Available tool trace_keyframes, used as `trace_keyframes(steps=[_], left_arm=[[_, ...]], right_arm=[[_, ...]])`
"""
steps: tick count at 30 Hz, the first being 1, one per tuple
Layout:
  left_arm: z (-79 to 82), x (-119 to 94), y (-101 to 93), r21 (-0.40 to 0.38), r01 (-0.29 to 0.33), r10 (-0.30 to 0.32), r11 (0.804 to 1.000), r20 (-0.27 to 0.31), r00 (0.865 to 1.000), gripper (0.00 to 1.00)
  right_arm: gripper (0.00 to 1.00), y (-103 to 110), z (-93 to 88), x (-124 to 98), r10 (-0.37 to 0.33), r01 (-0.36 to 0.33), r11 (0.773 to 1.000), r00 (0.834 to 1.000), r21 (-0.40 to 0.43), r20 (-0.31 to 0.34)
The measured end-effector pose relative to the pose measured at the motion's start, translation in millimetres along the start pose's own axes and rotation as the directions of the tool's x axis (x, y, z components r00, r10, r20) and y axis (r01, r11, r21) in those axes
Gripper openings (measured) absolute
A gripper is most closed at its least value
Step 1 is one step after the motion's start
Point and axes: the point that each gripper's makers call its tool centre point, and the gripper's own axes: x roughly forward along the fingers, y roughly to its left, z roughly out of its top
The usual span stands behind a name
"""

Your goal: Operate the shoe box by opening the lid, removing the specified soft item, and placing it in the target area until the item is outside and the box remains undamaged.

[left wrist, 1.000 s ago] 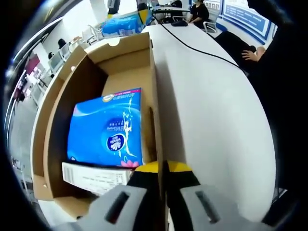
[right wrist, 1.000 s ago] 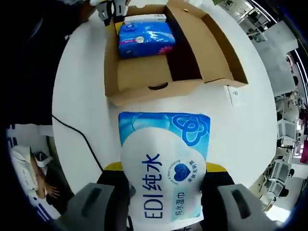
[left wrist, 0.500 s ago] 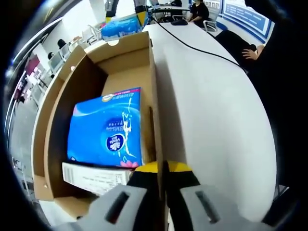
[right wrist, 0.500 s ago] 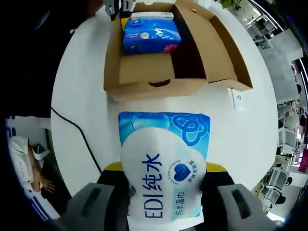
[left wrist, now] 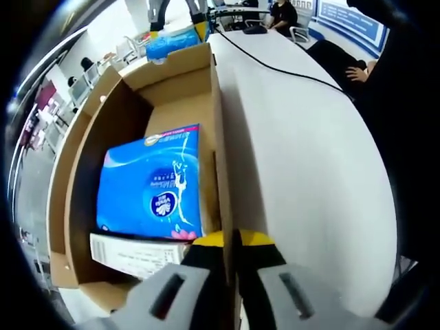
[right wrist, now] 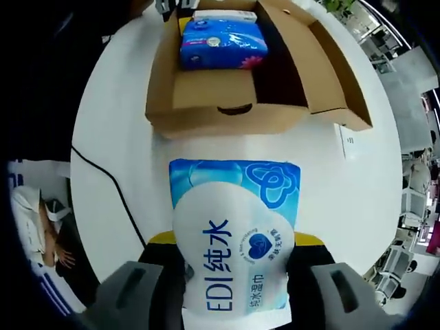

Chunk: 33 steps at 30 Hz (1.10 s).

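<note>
Two packs were in play when I looked: in the right gripper view my right gripper (right wrist: pixel 234 258) at the bottom of the frame was clenched on a light-blue wet-wipe pack (right wrist: pixel 234 234), which filled the lower centre and sat outside the shoe box (right wrist: pixel 213 110), above the white worktop (right wrist: pixel 117 137). The box lay open in the upper part of that frame, lid flap (right wrist: pixel 337 75) spread toward the upper right, with a darker blue tissue pack (right wrist: pixel 222 45) inside. A black cable (right wrist: pixel 113 189) ran across the worktop at left. In the left gripper view my left gripper (left wrist: pixel 231 258) at the bottom centre had its jaws pinched on the box's right-hand cardboard wall (left wrist: pixel 221 144). The blue tissue pack (left wrist: pixel 152 185) lay in the box at centre left, a white printed label (left wrist: pixel 134 254) just below it.
</note>
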Motion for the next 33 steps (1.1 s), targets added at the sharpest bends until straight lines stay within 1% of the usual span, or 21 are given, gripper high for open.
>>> trace_keyframes(steps=[10,12,24,33], left_arm=[[-0.2,1,0.4,0.009,-0.007,0.007,1.0,-0.009,1.0,0.02],[-0.1,1,0.6,0.004,-0.004,0.004,1.0,-0.006,1.0,0.02],[-0.1,1,1.0,0.005,-0.01,0.01,1.0,-0.016,1.0,0.03],[-0.4,1,0.5,-0.002,-0.006,0.006,1.0,-0.013,1.0,0.02]], right_arm=[[0.58,-1,1.6,11,0.015,-0.014,1.0,1.0,-0.019,0.01],[0.58,0,1.0,13,0.018,-0.018,0.999,1.0,-0.031,0.006],[0.58,2,-3.8,24,0.041,-0.041,0.999,0.999,-0.03,0.005],[0.57,2,-7.8,34,0.062,-0.063,0.997,0.998,-0.043,-0.005]])
